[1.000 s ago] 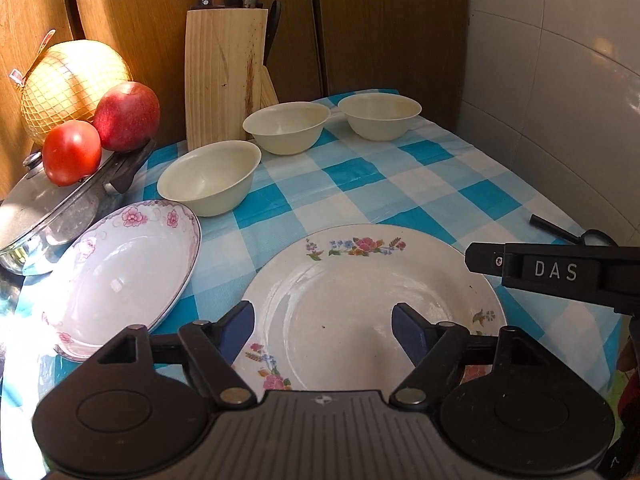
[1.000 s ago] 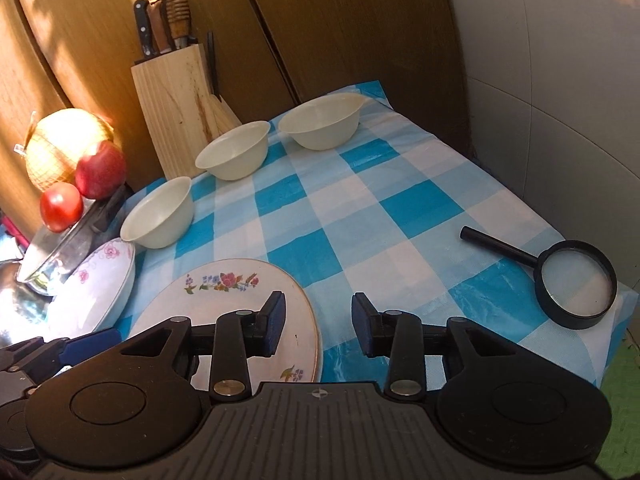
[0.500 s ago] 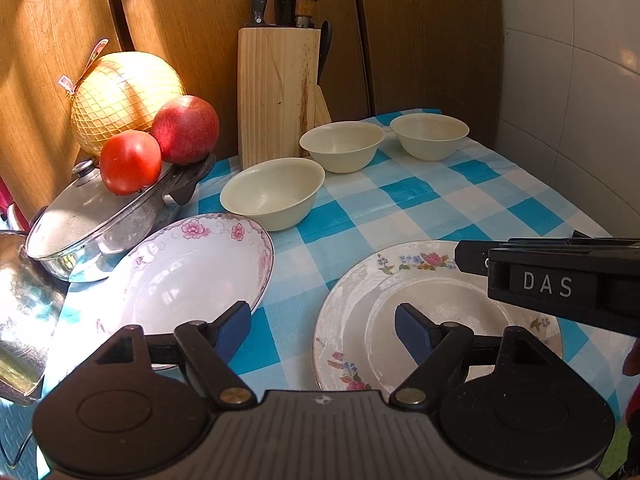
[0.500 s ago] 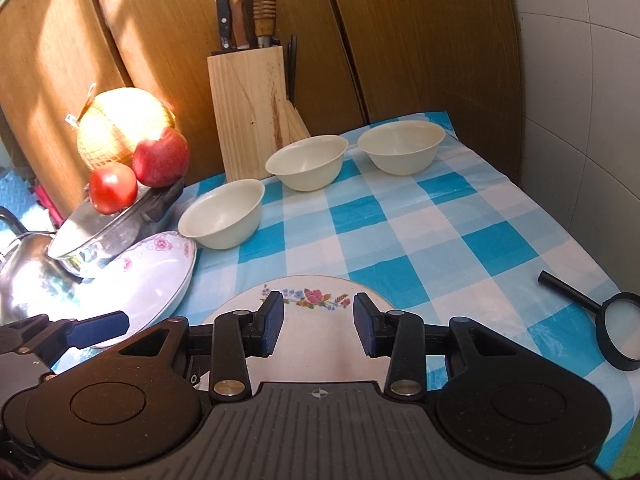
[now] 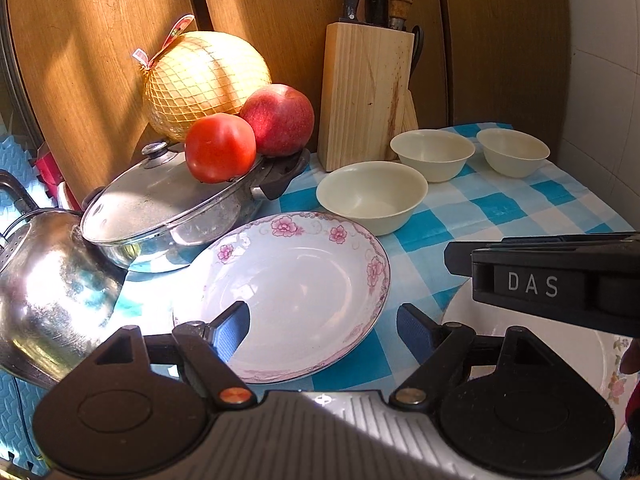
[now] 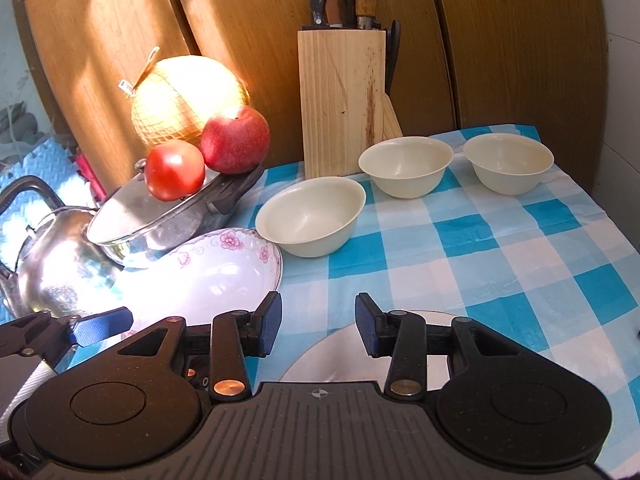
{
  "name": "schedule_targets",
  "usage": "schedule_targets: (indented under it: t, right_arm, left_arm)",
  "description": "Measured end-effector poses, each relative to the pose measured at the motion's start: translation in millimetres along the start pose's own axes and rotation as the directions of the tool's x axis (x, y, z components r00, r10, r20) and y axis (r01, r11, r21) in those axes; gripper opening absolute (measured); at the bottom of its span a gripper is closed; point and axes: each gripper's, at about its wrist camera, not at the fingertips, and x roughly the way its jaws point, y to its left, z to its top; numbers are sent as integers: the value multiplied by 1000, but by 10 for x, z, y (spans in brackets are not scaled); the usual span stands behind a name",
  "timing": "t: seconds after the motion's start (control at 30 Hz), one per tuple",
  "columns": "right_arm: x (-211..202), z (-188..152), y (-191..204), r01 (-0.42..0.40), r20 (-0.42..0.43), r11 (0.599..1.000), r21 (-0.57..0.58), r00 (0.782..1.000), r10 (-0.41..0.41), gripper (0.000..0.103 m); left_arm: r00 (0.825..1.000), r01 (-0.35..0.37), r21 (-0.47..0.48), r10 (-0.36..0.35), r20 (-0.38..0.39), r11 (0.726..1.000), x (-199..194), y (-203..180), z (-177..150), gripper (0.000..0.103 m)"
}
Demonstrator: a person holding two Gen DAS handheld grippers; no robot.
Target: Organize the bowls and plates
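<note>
My left claw (image 5: 323, 330) hangs spread over the pink-flowered white deep plate (image 5: 296, 292) near the counter's left edge; my right claw (image 6: 318, 328), also spread, hovers above the flat floral plate (image 6: 344, 354).

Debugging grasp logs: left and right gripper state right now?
Left gripper: open, holding nothing, above the pink-flowered plate.
Right gripper: open, holding nothing, over the flat plate's edge.

3 cream bowls (image 6: 406, 166) in a diagonal row, pink-flowered deep plate (image 5: 296, 292), flat floral plate (image 5: 576, 344) alongside
</note>
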Motion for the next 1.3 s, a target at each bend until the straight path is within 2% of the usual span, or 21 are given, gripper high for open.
schedule_targets:
  t: [0.27,0.5,0.77,1.03,1.17,1.3]
  right_arm:
    - [251,66,-14,-1,-51,1000,30,999,2,50]
    - [465,128,35,-44,-96,997,59,994,50,50]
    - [736,169,158,-91,-151,994,56,984,98,48]
    - [951,160,195,-108,-202,992,72,972,121,35]
    - [1023,148,221,-101,-221,993,59,969,112,31]
    - [1023,131,226,-103,-230,994,47,967,111,28]
  left_arm:
    - [997,-52,-98,46,-64,994,242,428,62,76]
    - [991,-51,-169,28,-133,984,473,624,94,75]
    - [985,-77,-194,45,-165,978,657,760,103,75]
    - [976,-87,-244,33,-217,966,901,931,99,75]
    - [974,-54,-256,-5,-225,965,991,947,110,76]
    - [973,-24,-259,-37,-229,966,970,913,110,72]
